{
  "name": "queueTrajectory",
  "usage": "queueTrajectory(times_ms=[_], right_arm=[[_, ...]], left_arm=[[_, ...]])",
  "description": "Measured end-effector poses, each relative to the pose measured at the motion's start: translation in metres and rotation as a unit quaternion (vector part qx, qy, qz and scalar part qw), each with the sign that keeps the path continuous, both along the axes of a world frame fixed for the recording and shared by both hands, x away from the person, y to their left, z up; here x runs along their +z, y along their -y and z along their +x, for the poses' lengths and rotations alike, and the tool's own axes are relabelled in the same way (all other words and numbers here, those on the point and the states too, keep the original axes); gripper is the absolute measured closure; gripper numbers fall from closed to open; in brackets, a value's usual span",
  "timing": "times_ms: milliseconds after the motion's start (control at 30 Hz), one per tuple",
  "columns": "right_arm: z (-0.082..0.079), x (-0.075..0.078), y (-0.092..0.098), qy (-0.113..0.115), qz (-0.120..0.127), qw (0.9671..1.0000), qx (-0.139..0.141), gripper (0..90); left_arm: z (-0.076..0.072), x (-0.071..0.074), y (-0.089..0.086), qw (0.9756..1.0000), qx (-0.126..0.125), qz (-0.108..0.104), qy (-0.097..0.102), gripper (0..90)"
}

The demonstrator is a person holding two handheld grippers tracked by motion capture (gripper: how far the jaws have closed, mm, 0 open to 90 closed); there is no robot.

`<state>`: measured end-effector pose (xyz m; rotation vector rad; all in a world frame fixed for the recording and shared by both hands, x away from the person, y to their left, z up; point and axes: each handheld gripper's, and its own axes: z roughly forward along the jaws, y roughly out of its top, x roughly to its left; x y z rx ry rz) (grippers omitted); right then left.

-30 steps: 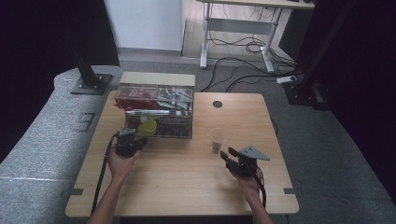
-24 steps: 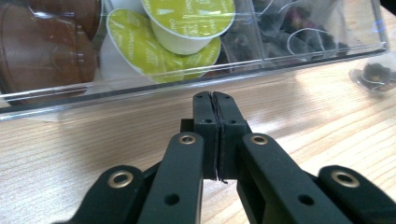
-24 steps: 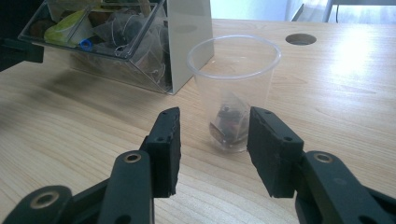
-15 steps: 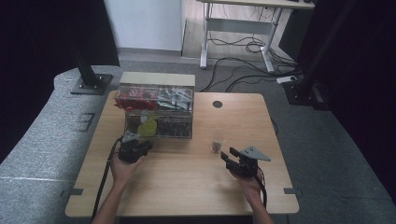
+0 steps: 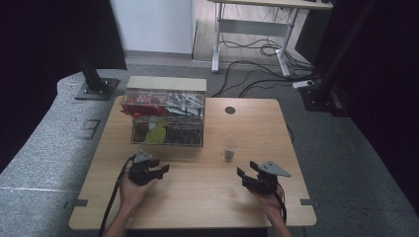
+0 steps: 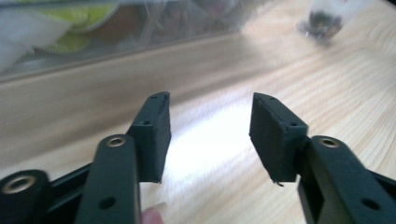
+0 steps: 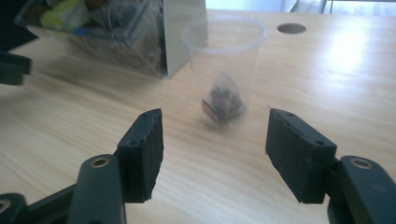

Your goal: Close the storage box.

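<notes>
A: Two claws, both mine, rest low over the counter point(image 5: 197, 197). My left claw point(image 5: 159, 170) has just been spreading its jaws and stands apart with nothing but bare wood between the pads point(image 6: 154, 135). My right claw point(image 5: 243, 176) has also just been widening and is likewise apart and empty.

B: Where does the cup stand?

A: The clear plastic cup point(image 5: 229, 152) stands upright on the counter, ahead of my right claw and well apart from it, just right of the clear storage box point(image 5: 165, 123). In the right gripper view the cup point(image 7: 224, 65) lies between the lines of the two jaws, with a small tea bag point(image 7: 223, 103) at its bottom.

B: What risk follows?

A: As I judge it, the cup is thin and light. A pad that arrives off-centre would push it over rather than grip it, and the bag would spill. Too firm a squeeze would buckle the wall. A sideways drift could knock it against the box. My left claw is near the box front and could bump it.
</notes>
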<state>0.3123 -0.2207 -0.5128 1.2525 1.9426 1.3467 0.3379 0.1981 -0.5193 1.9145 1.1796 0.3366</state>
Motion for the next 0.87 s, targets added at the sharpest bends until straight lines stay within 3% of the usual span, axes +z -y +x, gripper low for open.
queueTrajectory(times_ms=[67,167,233,367,633,867], right_arm=[[-0.003,-0.004,0.004,-0.005,-0.012,0.9999,-0.001,34.2],[-0.008,-0.012,0.009,-0.017,-0.016,0.9997,-0.003,32.7],[-0.011,-0.016,0.012,-0.026,-0.018,0.9995,-0.006,32.5],[-0.014,-0.023,0.018,-0.036,-0.022,0.9991,-0.010,32.5],[-0.008,-0.037,0.015,-0.074,-0.054,0.9958,-0.011,30.9],[-0.007,-0.037,0.020,-0.078,-0.047,0.9956,-0.019,30.9]], left_arm=[[-0.007,-0.005,-0.001,1.0000,0.003,-0.005,-0.005,47.7],[-0.015,-0.012,-0.001,0.9999,0.006,0.009,-0.011,46.5],[-0.020,-0.014,-0.003,0.9999,0.010,0.001,-0.012,46.5],[-0.026,-0.017,-0.006,0.9998,0.013,0.016,-0.007,46.0],[-0.025,-0.024,-0.007,0.9990,0.014,0.042,-0.011,43.5],[-0.024,-0.027,-0.008,0.9987,0.016,0.045,-0.017,42.4]])
